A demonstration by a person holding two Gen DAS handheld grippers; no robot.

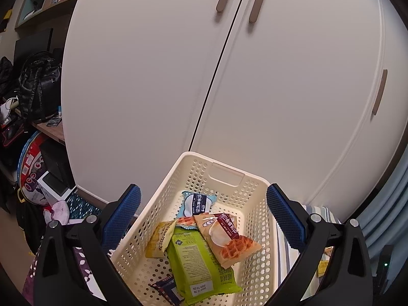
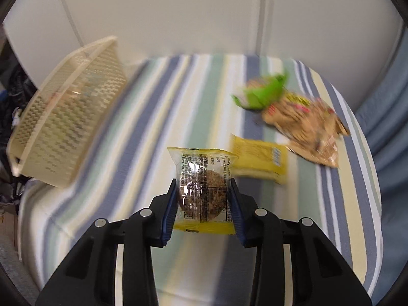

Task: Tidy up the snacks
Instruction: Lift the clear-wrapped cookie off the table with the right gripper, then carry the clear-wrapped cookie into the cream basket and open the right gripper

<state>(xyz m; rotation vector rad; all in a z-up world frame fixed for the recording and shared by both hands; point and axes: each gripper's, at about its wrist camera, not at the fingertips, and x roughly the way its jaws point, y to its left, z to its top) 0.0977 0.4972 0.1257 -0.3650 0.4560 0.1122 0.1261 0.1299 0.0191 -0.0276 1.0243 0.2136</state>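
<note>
**Cookie pack clamped on the right; left jaws wide over the basket**

Right gripper (image 2: 204, 199): its blue pads are closed on a clear, yellow-edged cookie pack (image 2: 202, 191), held upright above the striped cloth (image 2: 158, 117). One round brown cookie shows through the wrapper.

Left gripper (image 1: 203, 211): jaws spread wide, holding nothing, poised above the cream basket (image 1: 193, 176).

Left view only: the basket's contents. A pale blue pack (image 1: 197, 202) lies toward the far wall, a waffle pack (image 1: 227, 237) overlaps a green pack (image 1: 201, 262), a yellow pack (image 1: 159, 239) sits at the left side, and a dark pack (image 1: 165, 289) lies at the near end.

Right view only: the loose snacks on the cloth. A yellow packet (image 2: 258, 162) lies just beside the held pack, with a brown bag (image 2: 308, 130) and a green wrapper (image 2: 262, 91) toward the far right edge. All three are motion-blurred. The basket (image 2: 68, 117) stands at the cloth's far left corner, also blurred.

Surface and room: the cloth carries blue, green, cream and white stripes. White cupboard doors (image 1: 153, 81) with long handles stand behind. The left view also shows a black bag (image 1: 38, 86) and shelves (image 1: 46, 0) to the left.
</note>
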